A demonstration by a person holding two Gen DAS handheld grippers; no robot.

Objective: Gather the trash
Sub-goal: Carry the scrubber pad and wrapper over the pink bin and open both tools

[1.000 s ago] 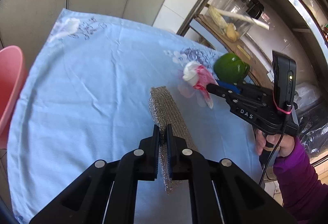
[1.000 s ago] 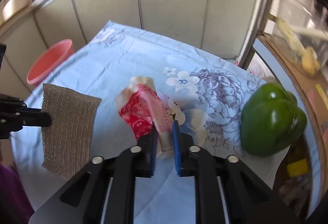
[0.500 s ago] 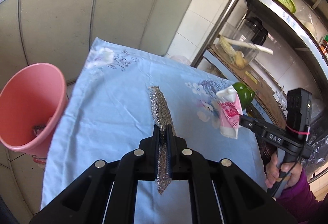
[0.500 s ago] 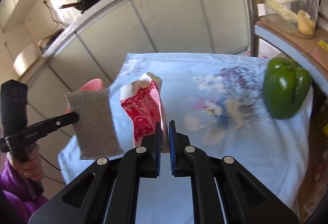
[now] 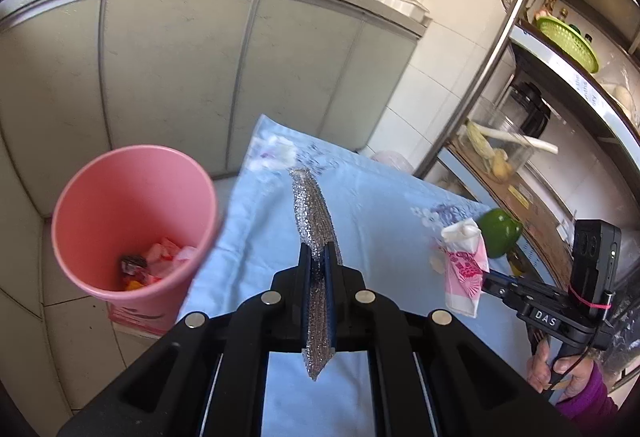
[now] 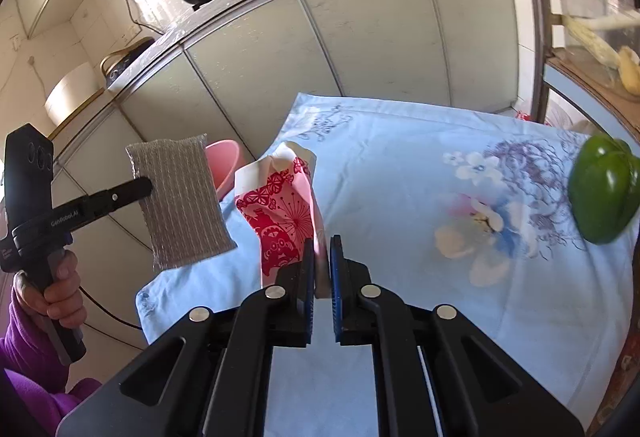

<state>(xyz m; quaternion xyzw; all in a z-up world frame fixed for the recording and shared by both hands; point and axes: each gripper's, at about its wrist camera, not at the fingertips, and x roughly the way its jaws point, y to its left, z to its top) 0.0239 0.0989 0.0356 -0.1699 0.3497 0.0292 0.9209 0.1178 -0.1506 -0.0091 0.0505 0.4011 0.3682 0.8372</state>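
Both grippers have risen well clear of the table since a second ago, when the silver scouring pad and the wrapper lay on the blue floral tablecloth; each piece of trash now hangs in the air, and the left wrist view has swung round so that the pink bin's open mouth, barely at the frame edge before, fills its left side. Going from the left: the pink bin stands on the floor just beside the table's left edge, with a few crumpled wrappers already at the bottom. Next comes the left gripper, its jaws drawn narrow and pinching the silver scouring pad edge-on, so the pad sticks out ahead of the fingers over the cloth near that left edge, not yet above the bin. Further right, the right gripper is likewise nearly closed, clamping the lower edge of the pink-and-red paper wrapper, which stands up from the fingers above the middle of the table. At the far right a green bell pepper sits untouched on the cloth. With the two items lifted and the bin in sight, the pick-up seems done and the carry is under way; my reading is that the pad is closest to a drop, needing only a shift leftward over the rim, while the wrapper has the whole table to cross.
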